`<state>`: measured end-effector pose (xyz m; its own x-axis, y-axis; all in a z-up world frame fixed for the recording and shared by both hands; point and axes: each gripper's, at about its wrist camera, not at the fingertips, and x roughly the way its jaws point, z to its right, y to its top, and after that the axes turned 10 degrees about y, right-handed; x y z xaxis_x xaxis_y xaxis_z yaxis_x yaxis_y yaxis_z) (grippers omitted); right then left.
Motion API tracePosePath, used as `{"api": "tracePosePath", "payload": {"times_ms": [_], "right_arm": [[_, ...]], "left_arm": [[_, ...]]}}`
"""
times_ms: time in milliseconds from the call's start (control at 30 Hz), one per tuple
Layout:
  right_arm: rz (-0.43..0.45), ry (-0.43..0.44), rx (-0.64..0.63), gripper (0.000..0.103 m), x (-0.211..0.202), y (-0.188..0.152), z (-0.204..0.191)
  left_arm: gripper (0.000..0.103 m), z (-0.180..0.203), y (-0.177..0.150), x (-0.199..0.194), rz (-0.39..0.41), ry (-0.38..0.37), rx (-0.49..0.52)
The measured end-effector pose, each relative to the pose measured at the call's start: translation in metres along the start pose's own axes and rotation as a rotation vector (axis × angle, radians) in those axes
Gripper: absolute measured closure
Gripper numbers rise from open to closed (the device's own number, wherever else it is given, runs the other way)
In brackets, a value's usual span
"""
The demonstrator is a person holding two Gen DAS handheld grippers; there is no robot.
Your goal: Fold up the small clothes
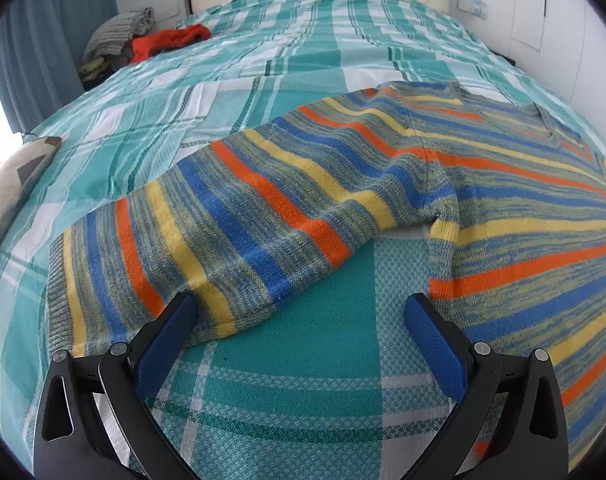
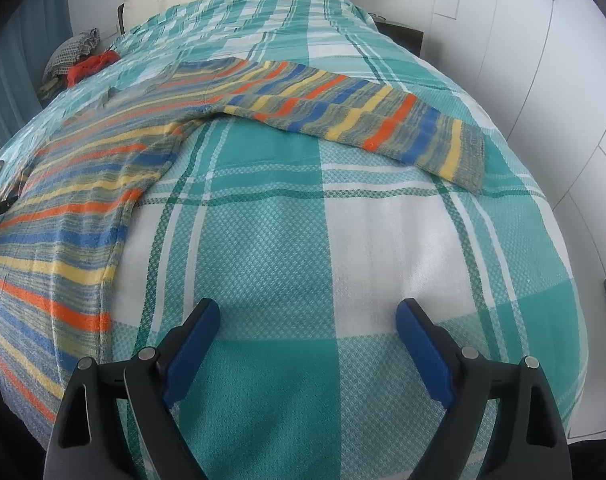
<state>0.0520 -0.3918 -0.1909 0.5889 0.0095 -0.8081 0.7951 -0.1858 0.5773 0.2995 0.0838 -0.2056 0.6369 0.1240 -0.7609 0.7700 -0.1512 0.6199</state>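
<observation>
Well, the striped sweater [image 1: 343, 184] lies spread flat on the checked bedspread [image 2: 287, 240], sleeves out. Left gripper [image 1: 299, 308] gapes wide, one finger [image 1: 171, 332] touching the sleeve edge. Right gripper [image 2: 307, 312] hangs empty, jaws apart, over bare cover.

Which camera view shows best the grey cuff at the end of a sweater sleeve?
The right wrist view: the cuff lies whole and flat on the bedspread. In the left wrist view the other sleeve's cuff sits at the distorted edge, partly behind the left gripper.
</observation>
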Motion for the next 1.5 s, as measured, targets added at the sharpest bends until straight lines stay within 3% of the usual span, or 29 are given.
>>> {"api": "tracePosePath", "payload": {"times_ms": [1500], "right_arm": [[0.000, 0.005, 0.004, 0.009, 0.0011, 0.0009, -0.0005]], "left_arm": [[0.000, 0.0012, -0.0001, 0.0003, 0.000, 0.000, -0.001]]}}
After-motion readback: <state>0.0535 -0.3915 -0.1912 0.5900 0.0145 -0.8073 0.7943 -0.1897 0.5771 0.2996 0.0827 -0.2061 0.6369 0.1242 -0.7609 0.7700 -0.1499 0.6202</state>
